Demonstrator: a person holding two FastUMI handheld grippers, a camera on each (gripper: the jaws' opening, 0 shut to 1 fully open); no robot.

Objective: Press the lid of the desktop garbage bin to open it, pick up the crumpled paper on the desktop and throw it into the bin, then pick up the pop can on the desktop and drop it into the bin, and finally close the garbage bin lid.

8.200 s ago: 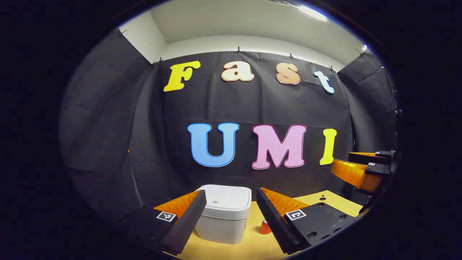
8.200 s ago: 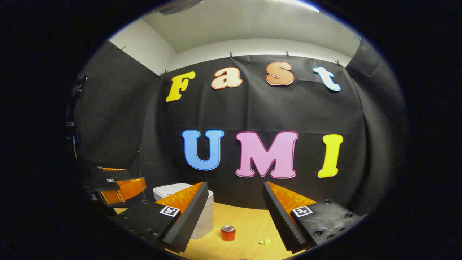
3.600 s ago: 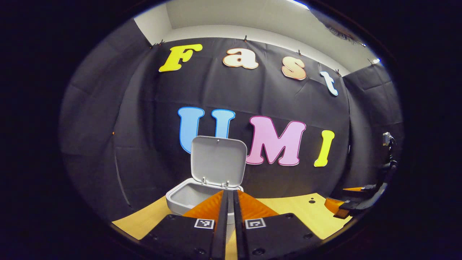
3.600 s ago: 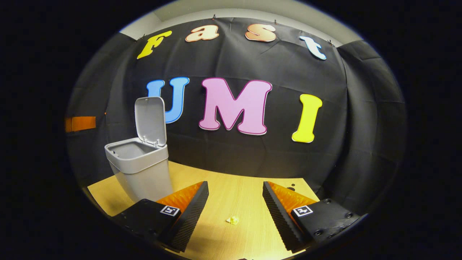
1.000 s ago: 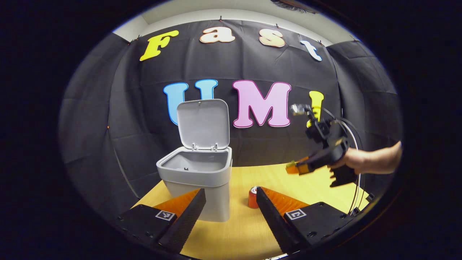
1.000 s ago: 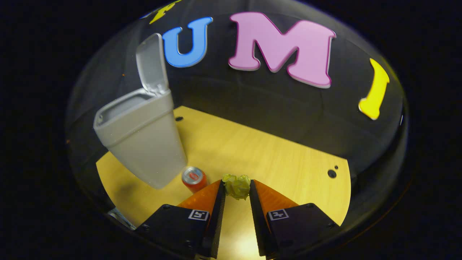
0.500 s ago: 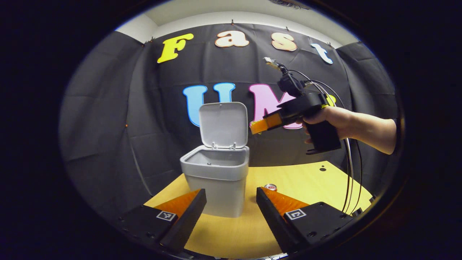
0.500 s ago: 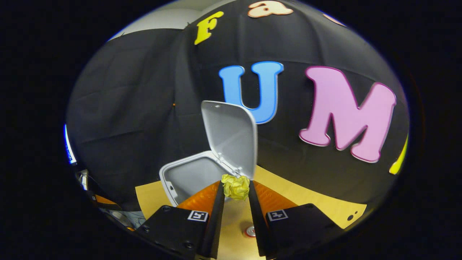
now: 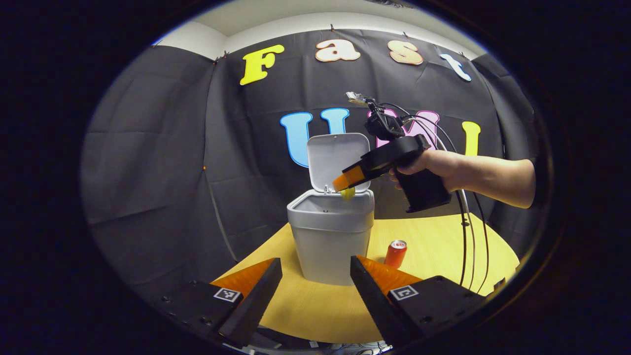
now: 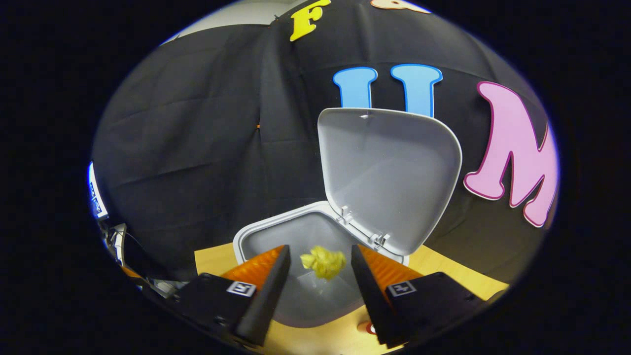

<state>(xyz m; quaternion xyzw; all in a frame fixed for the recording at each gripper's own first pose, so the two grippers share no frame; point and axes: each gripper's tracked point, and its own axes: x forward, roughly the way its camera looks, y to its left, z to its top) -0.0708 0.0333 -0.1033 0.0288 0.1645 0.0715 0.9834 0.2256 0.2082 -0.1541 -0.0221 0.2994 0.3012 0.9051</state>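
**Paper dropping into bin, can and lid left**

Left gripper [image 9: 311, 291] spread, empty, low in front. Bin [image 9: 330, 241] mid-table, lid [image 9: 337, 160] up. Right gripper [image 10: 315, 276] spread above it; paper [image 10: 324, 263] loose between fingers. Can [image 9: 396, 253] stands beside bin, unpicked.

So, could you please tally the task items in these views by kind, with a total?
Garbage bin, lid up: 1
Crumpled paper, loose between the open right gripper fingers above the bin: 1
Pop can, upright on the table: 1
Total: 3
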